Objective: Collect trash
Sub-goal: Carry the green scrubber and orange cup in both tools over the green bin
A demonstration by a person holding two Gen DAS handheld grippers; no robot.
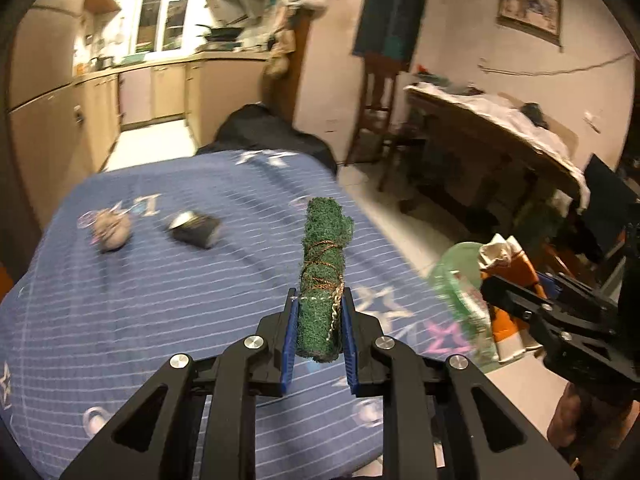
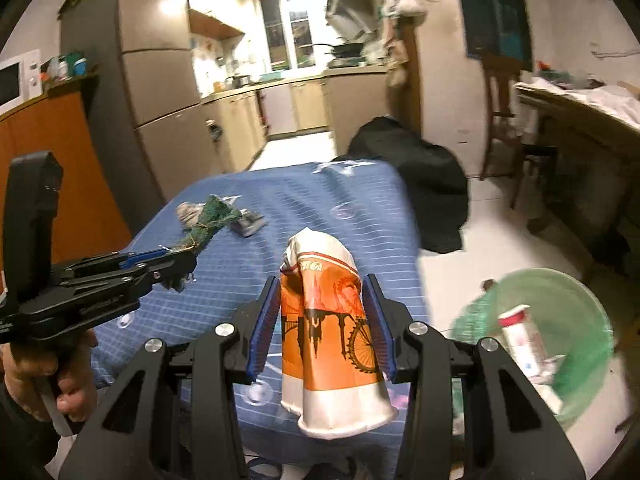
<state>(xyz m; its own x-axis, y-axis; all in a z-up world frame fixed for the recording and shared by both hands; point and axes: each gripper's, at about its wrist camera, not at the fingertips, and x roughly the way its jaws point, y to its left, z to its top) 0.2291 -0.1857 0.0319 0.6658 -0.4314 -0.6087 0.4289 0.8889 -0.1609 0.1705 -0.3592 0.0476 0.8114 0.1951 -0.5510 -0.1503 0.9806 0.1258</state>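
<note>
Left-wrist view: the left gripper (image 1: pixel 319 312) holds one roll of green scouring pad (image 1: pixel 323 280), bound with thin wire, its two blue pads (image 1: pixel 289 344) pressed tight against the roll's sides above a table covered in a blue striped cloth (image 1: pixel 140 300). Two more pieces of trash lie on that cloth, well apart from the roll: one grey crumpled wad (image 1: pixel 112 230) and, just beside it, one small dark box (image 1: pixel 195 229), both blurred.

Off the table's right edge stands one green plastic basket (image 1: pixel 460 276). The right gripper (image 1: pixel 496 280) hangs over it, carrying one crushed paper cup (image 1: pixel 502 250).

Right-wrist view: the right gripper (image 2: pixel 322 320) has its two fingers clamped on the flattened orange-and-white paper cup (image 2: pixel 328 332), printed with a bicycle, the cup's rim towards the camera. The green basket (image 2: pixel 576 320) sits low at right on the pale floor and already holds one white tube with a red cap (image 2: pixel 520 332). At left, a hand (image 2: pixel 44 376) grips the handle of the left gripper (image 2: pixel 180 266), the green roll (image 2: pixel 204 220) sticking out from it over the table. One black bag (image 2: pixel 420 184) slumps on the floor beyond the table's far end.
</note>
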